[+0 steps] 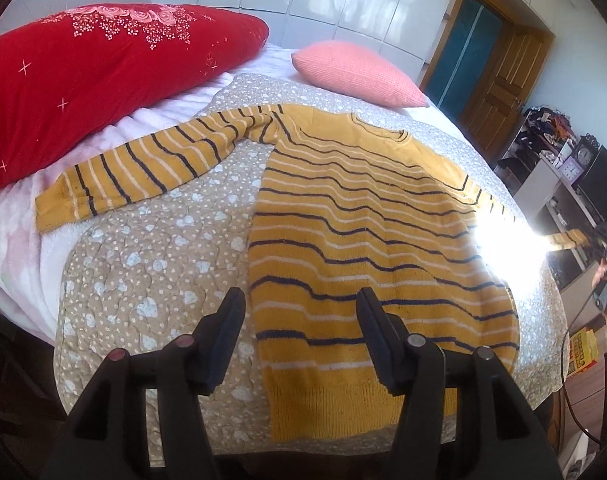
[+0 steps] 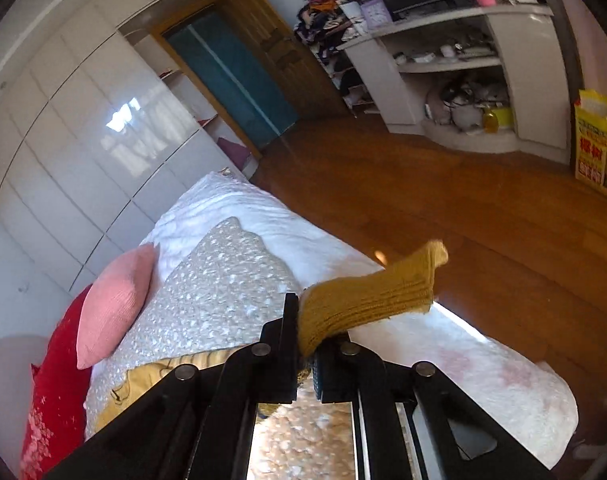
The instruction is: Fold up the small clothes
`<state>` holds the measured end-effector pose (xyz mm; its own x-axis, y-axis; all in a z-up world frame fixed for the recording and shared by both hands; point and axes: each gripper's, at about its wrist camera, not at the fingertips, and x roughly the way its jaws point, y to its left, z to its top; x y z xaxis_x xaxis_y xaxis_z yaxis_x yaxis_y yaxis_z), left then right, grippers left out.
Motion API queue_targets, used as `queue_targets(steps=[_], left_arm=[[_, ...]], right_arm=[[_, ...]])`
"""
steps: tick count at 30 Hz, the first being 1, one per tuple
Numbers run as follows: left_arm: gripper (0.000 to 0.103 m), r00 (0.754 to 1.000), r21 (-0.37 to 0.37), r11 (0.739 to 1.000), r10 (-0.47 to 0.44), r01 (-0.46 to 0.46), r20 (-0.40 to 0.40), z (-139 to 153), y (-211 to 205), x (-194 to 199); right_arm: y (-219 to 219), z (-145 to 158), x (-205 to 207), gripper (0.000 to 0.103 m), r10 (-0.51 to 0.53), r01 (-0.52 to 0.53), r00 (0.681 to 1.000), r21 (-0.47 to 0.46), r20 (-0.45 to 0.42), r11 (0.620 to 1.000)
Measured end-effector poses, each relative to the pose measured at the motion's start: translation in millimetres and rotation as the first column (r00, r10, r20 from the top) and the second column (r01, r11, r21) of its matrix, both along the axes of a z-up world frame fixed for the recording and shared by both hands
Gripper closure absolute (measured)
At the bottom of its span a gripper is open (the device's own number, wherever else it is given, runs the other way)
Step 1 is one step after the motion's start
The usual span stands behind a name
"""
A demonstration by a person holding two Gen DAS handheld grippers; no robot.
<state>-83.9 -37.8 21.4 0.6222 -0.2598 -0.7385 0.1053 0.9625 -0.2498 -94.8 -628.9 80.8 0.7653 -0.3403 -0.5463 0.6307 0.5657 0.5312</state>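
Observation:
A mustard-yellow sweater [image 1: 363, 232] with dark and white stripes lies flat on a beige dotted quilt [image 1: 155, 264]. Its left sleeve [image 1: 135, 168] stretches out to the left. My left gripper [image 1: 299, 308] is open and hovers above the sweater's lower left hem, holding nothing. My right gripper [image 2: 305, 336] is shut on the yellow cuff [image 2: 367, 292] of the right sleeve and holds it up above the bed's right edge. That sleeve also shows in the left wrist view [image 1: 563, 238], pulled out to the right through bright glare.
A big red pillow [image 1: 103, 80] and a pink cushion [image 1: 355, 72] lie at the bed's head. White fleece blanket [image 2: 503, 380] covers the bed edge. Wooden floor [image 2: 443, 200], a white shelf unit [image 2: 483, 60] and a yellow bag [image 2: 597, 152] are to the right.

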Motion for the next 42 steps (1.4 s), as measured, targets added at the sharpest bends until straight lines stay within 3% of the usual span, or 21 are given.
queue_targets(steps=[3,6,12,16,21,22,24,26,27,32,37,42], left_arm=[[0.046,1.000,-0.019,1.000,-0.005,0.005,0.004,-2.5,5.6,-0.8],[0.045,1.000,-0.018,1.000,0.012,-0.011,0.019,-6.2,17.9,-3.9],[0.045,0.997,-0.075,0.994,0.076,-0.075,0.008,-18.6,61.0,-4.7],[0.045,0.992,-0.109,0.986,0.127,-0.126,-0.003,-27.5,89.5,-5.5],[0.045,0.983,-0.151,0.972,0.181,-0.182,-0.022,-38.6,118.0,-10.1],[0.045,0.981,-0.159,0.968,0.192,-0.194,-0.027,-40.7,123.4,-11.1],[0.045,0.975,-0.169,0.960,0.219,-0.222,-0.033,-44.0,134.3,-13.1],[0.045,0.969,-0.164,0.955,0.245,-0.248,-0.035,-45.5,143.2,-15.8],[0.044,0.966,-0.159,0.953,0.256,-0.259,-0.036,-45.6,147.2,-16.6],[0.035,0.939,-0.143,0.929,0.343,-0.342,-0.016,-38.6,181.4,-12.1],[0.031,0.905,-0.112,0.900,0.425,-0.422,-0.002,-33.9,218.3,18.8],[0.024,0.904,-0.092,0.899,0.425,-0.427,-0.045,-44.9,237.4,77.0]], right_arm=[[44.9,23.8,47.2,0.097,0.150,-0.150,0.989,-0.028,0.014,0.988],[114.7,39.8,106.6,0.097,0.341,-0.340,0.940,-0.049,0.012,0.939],[280.6,20.6,241.7,0.097,0.664,-0.664,0.748,0.032,0.011,0.747],[376.3,-17.7,303.8,0.097,0.761,-0.758,0.647,0.070,-0.054,0.649],[464.3,-76.4,341.0,0.094,0.832,-0.837,0.516,0.084,-0.203,0.540],[477.0,-86.8,345.2,0.092,0.843,-0.850,0.488,0.096,-0.228,0.518],[496.5,-103.0,349.0,0.079,0.855,-0.865,0.448,0.113,-0.259,0.488],[515.3,-115.2,356.4,0.044,0.872,-0.878,0.422,0.128,-0.250,0.462],[521.1,-111.8,351.8,0.039,0.877,-0.884,0.418,0.115,-0.238,0.453],[526.9,-77.8,316.3,0.039,0.913,-0.907,0.386,0.125,-0.130,0.402],[509.3,-47.2,242.3,0.032,0.945,-0.939,0.322,0.107,-0.059,0.327],[477.8,-34.7,176.6,0.031,0.934,-0.935,0.347,0.048,-0.087,0.352]])
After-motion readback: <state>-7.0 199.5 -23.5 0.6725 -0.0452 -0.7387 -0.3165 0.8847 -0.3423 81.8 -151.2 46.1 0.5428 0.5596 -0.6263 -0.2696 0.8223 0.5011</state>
